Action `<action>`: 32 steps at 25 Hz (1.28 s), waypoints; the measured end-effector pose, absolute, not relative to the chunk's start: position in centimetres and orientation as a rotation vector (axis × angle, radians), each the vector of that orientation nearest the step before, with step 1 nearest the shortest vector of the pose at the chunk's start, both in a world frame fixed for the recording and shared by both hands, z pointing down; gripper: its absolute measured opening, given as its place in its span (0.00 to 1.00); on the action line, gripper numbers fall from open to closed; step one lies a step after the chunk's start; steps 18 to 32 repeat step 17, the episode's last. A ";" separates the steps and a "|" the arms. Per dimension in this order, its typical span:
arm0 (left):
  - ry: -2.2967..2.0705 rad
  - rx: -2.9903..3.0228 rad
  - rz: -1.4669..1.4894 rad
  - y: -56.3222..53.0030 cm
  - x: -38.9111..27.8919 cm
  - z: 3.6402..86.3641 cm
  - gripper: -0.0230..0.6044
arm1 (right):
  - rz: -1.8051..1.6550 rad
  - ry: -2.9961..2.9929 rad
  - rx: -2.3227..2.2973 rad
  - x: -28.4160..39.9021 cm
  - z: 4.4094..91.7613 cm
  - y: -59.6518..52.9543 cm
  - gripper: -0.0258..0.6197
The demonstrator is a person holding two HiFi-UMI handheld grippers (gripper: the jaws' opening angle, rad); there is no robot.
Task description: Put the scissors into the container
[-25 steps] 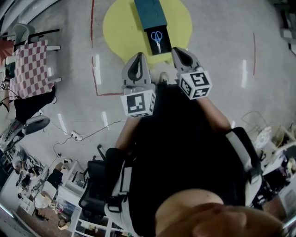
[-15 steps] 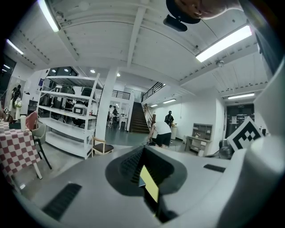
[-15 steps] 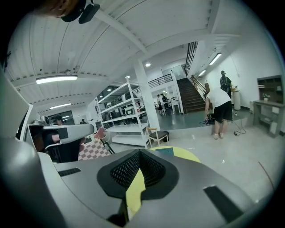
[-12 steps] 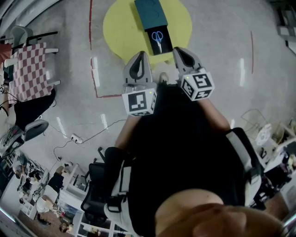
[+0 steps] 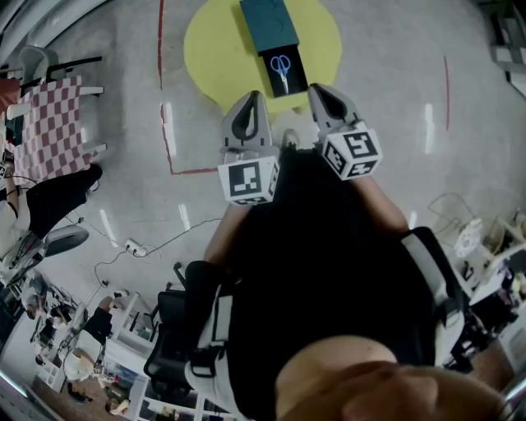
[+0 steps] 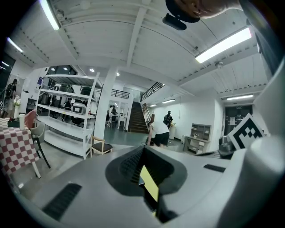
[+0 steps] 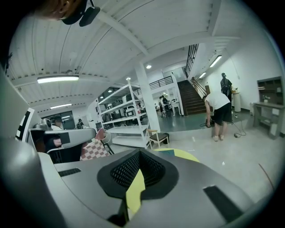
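Blue-handled scissors [image 5: 280, 66] lie in the black open section [image 5: 292, 79] of a teal container [image 5: 268, 23] on a round yellow table [image 5: 214, 49]. My left gripper [image 5: 249, 99] and right gripper [image 5: 323, 89] hang side by side at the table's near edge, close to my body and short of the container. Both are shut with nothing between the jaws. In the left gripper view the left gripper [image 6: 144, 151] points out into the hall, and only a yellow sliver shows through its jaws. The right gripper [image 7: 139, 153] likewise shows a yellow strip and a bit of the table [image 7: 185, 154].
A checkered table [image 5: 53, 123] and chairs stand at the left. Red tape lines [image 5: 164, 123] mark the floor, and a cable with a power strip [image 5: 136, 244] lies below them. A person [image 7: 218, 107] bends over near the stairs, beside white shelves [image 7: 122, 120].
Both grippers stay shut in nearly the same place. The scissors and container have not moved.
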State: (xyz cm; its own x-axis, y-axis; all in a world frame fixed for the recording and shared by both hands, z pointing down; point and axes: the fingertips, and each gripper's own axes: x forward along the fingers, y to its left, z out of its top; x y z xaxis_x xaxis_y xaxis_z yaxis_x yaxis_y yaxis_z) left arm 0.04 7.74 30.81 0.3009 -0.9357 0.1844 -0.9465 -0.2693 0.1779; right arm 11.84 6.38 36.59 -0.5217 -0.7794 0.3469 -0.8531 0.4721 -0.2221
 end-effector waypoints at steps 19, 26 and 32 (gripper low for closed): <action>-1.709 2.332 0.097 8.4 -0.3 31.6 0.03 | 0.535 -2.533 1.403 11.4 36.5 6.8 0.04; -1.709 2.332 0.097 8.4 -0.3 31.6 0.03 | 0.535 -2.533 1.403 11.4 36.5 6.8 0.04; -1.709 2.332 0.097 8.4 -0.3 31.6 0.03 | 0.535 -2.533 1.403 11.4 36.5 6.8 0.04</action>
